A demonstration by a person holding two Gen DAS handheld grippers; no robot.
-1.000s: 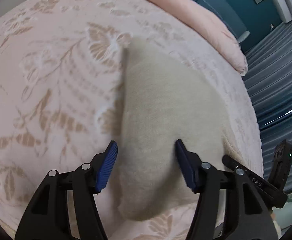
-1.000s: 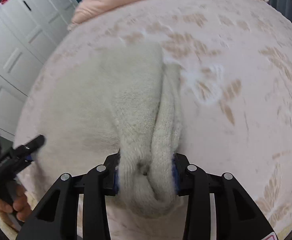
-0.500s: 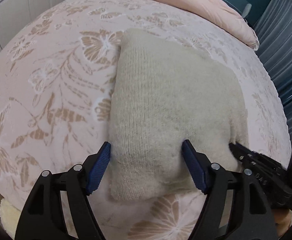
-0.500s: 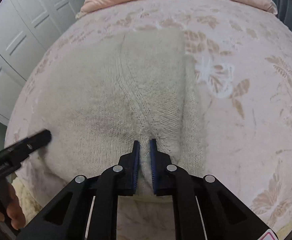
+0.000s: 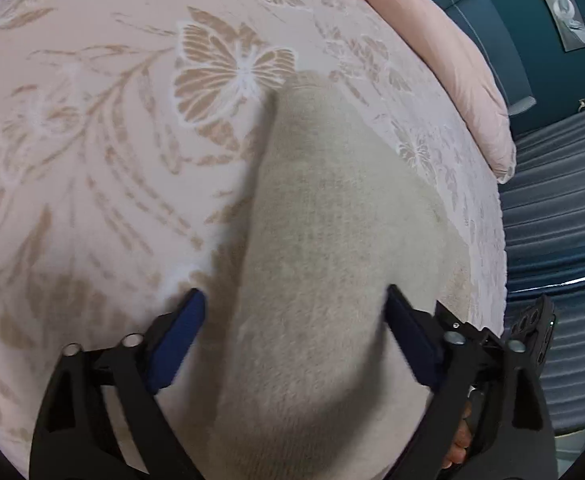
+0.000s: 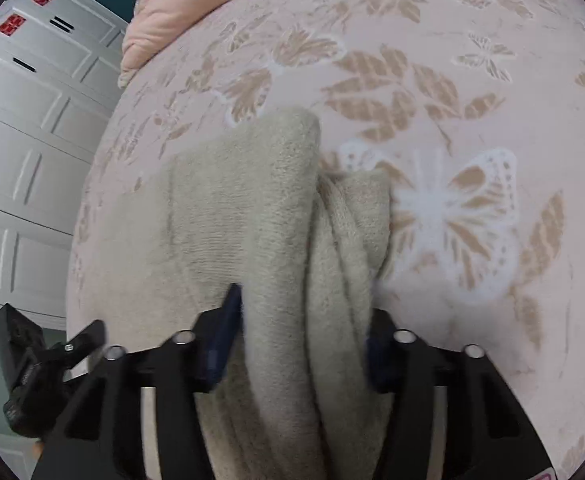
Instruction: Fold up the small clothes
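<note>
A beige knit garment (image 5: 332, 260) lies on the floral bedspread (image 5: 92, 160). My left gripper (image 5: 296, 344) is open, with its blue pads on either side of the garment's near end. In the right wrist view the same garment (image 6: 244, 208) is bunched into thick folds. My right gripper (image 6: 304, 344) stands apart around those folds, with the cloth filling the gap between its pads. The right gripper shows at the lower right of the left wrist view (image 5: 492, 352), and the left gripper at the lower left of the right wrist view (image 6: 52, 360).
A pink duvet (image 5: 452, 60) lies along the far side of the bed. Blue-grey curtains (image 5: 552, 220) hang past the bed's right edge. White wardrobe doors (image 6: 24, 140) stand beyond the bed's left edge.
Half a second ago the right gripper was nearly shut over the flat garment; now its pads stand wide around bunched cloth. Both cameras sit closer and lower over the bed.
</note>
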